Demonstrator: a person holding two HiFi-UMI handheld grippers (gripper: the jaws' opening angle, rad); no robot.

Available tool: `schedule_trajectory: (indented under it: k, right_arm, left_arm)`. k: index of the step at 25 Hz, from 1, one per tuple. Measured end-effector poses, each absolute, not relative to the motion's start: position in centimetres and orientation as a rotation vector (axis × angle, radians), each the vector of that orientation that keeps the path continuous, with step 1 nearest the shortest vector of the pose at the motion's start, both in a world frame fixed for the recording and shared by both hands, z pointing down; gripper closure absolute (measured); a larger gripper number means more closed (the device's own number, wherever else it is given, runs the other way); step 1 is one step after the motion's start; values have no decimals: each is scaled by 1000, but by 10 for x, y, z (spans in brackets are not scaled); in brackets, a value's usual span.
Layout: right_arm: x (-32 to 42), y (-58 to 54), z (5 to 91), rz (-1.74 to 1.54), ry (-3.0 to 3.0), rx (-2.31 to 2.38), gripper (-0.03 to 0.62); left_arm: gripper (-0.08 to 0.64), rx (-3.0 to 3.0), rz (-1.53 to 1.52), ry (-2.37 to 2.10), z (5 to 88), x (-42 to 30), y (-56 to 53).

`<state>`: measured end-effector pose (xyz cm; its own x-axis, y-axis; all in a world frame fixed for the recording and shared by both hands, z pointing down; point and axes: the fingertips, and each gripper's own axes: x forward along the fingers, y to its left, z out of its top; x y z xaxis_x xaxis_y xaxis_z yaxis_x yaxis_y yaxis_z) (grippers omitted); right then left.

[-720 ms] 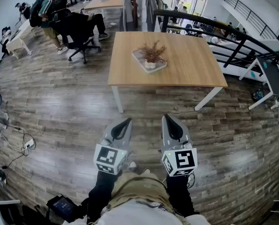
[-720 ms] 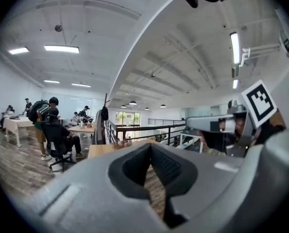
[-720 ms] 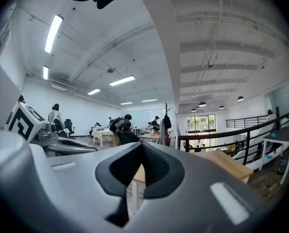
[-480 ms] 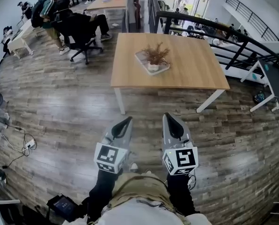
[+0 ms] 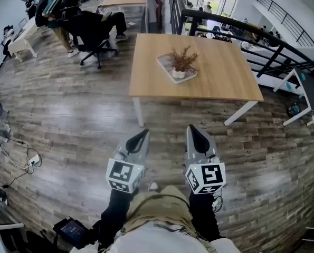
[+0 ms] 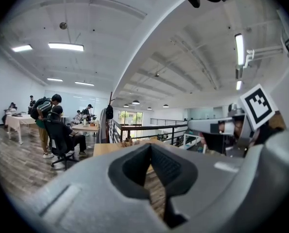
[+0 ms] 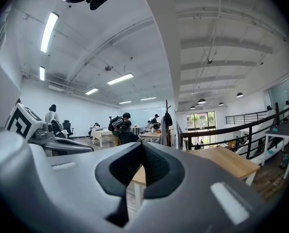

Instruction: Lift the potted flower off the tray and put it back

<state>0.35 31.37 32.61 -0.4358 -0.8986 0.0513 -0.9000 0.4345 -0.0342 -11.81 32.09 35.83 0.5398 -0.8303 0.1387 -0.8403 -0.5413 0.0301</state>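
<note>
Currently one brown potted flower in a white pot stands on one pale rectangular tray, left of the middle of the single light wooden table. Two grey grippers, the left gripper and the right gripper, hover short of the table's near edge, each with jaws pressed together, empty.

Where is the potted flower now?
In the head view, upper centre, the potted flower stands on its tray near the middle of the wooden table.

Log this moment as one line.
phase: pre-grasp | left tool: shut, empty | right tool: shut, empty | potted flower: on tray, on table, far ahead of tools
</note>
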Motion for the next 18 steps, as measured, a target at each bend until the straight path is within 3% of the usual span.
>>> schedule_trajectory:
  k: [10,18]
  right_arm:
    - [1,264,360,194,-2654,1646,589]
    - [12,140,386,207,-2656,1621,588]
  left_arm:
    - [558,2610,197,-1439,392,-129,272]
    - [558,2564,226,-1503,405,-132,161]
